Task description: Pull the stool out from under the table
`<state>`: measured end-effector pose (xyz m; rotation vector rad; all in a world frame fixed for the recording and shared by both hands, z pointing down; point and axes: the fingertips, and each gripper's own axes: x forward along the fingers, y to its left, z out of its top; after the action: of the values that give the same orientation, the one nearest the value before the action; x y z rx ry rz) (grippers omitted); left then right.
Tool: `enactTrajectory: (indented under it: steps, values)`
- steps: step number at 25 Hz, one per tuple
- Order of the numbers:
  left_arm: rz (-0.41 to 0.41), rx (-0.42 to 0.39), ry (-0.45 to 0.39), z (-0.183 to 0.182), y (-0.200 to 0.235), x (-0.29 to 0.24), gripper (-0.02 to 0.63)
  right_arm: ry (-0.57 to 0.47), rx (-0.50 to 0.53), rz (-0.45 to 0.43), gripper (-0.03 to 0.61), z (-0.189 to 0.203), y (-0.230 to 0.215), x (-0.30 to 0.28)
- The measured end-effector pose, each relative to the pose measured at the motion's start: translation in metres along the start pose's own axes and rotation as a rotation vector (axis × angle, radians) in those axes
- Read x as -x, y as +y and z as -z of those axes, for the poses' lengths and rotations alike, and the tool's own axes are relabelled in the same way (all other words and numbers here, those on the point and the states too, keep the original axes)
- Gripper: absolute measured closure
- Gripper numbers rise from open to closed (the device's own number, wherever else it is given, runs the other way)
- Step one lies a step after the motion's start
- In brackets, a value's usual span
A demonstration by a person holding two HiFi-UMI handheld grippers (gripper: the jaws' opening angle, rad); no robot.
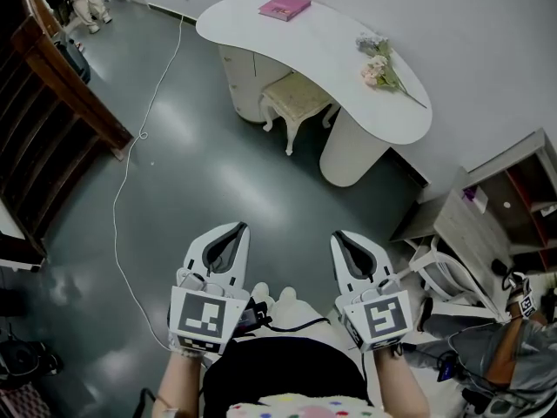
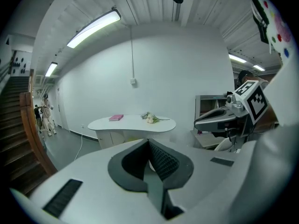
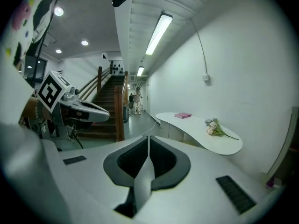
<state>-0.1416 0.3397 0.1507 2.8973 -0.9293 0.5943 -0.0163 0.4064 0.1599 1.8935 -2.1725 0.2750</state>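
So the stool [image 1: 296, 98] is not out yet: it stands on the grey floor with most of its pale cushioned seat under the edge of the white table [image 1: 252, 29], between the table's cabinet and its rounded pedestal, and only its near end and curved legs show. On the tabletop above it lie a pink book [image 1: 285, 7] and a bunch of flowers [image 1: 379, 64], neither in my way. A thin cable [image 1: 130, 159] trails across the floor to the left of my path. I am well apart from all this, with open floor between us. My left gripper [image 1: 230, 231] has its jaws pressed together on nothing, and my right gripper [image 1: 345, 237] is the same, closed and empty. By my judgement nothing of the task is done; the walk over, the grip on the seat and the pull all remain.
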Motion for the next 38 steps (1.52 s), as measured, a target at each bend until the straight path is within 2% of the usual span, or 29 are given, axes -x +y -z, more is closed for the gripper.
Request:
enactTrajectory:
  steps: [5, 14, 16, 19, 26, 38]
  values:
    - [-0.020, -0.004, 0.016, 0.003, 0.001, 0.001, 0.597, -0.009, 0.046, -0.050, 0.541, -0.006, 0.006, 0.004]
    - [-0.052, -0.005, 0.005, -0.001, -0.007, 0.005, 0.597, 0.085, -0.035, -0.138, 0.545, 0.013, 0.010, 0.014]
    - [-0.054, -0.010, 0.002, -0.001, -0.010, 0.006, 0.597, 0.068, -0.017, -0.141, 0.546, 0.014, 0.009, 0.017]
    - [-0.061, -0.015, -0.006, -0.003, -0.015, 0.006, 0.597, 0.039, 0.042, -0.126, 0.545, 0.013, 0.004, 0.020]
    - [-0.096, 0.006, -0.017, 0.000, -0.009, 0.005, 0.597, 0.056, 0.149, -0.046, 0.545, 0.018, -0.009, 0.016]
    - [-0.081, 0.001, -0.026, -0.005, 0.036, -0.040, 0.597, 0.031, 0.099, 0.018, 0.545, 0.006, -0.033, -0.033]
